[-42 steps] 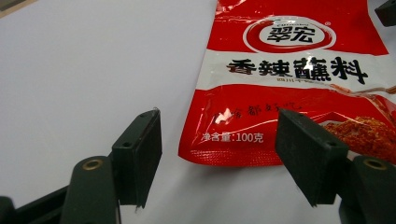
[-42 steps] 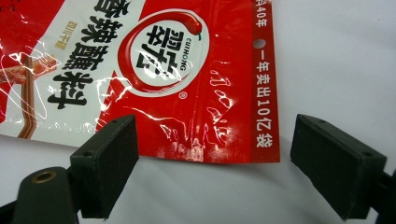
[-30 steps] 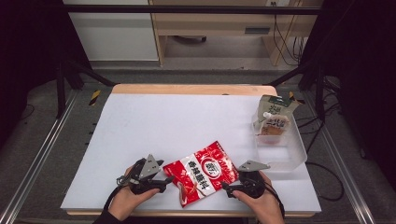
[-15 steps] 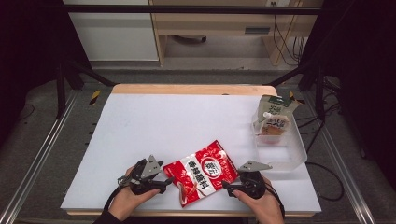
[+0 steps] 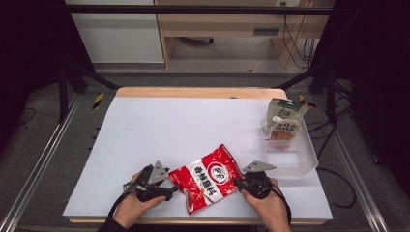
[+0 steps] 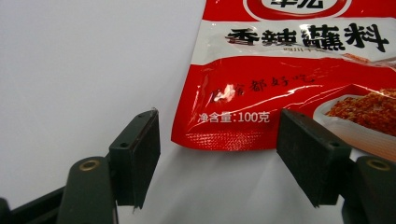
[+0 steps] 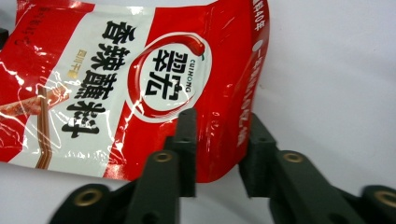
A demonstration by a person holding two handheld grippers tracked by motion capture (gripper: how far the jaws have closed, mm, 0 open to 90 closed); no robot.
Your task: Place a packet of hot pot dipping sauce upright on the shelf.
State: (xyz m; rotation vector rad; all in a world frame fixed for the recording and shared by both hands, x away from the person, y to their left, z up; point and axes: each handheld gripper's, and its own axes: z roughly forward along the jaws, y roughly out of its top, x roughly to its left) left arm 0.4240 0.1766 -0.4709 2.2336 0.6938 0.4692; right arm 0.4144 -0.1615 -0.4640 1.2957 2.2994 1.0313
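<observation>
1. Red seasoning packet (image 5: pixel 211 177) lay flat at the near edge of the table (image 5: pixel 159 125) in the high view, left claw (image 5: pixel 170 189) and right claw (image 5: pixel 236 182) at its two ends.
2. Left gripper view: jaws were spread wide, the packet's sealed edge between them but untouched. I'd push further in before squeezing.
3. Right gripper view: jaws straddled the packet's corner, narrowing. Couldn't tell if they'd actually pinched it, so I'd close slowly there.
</observation>
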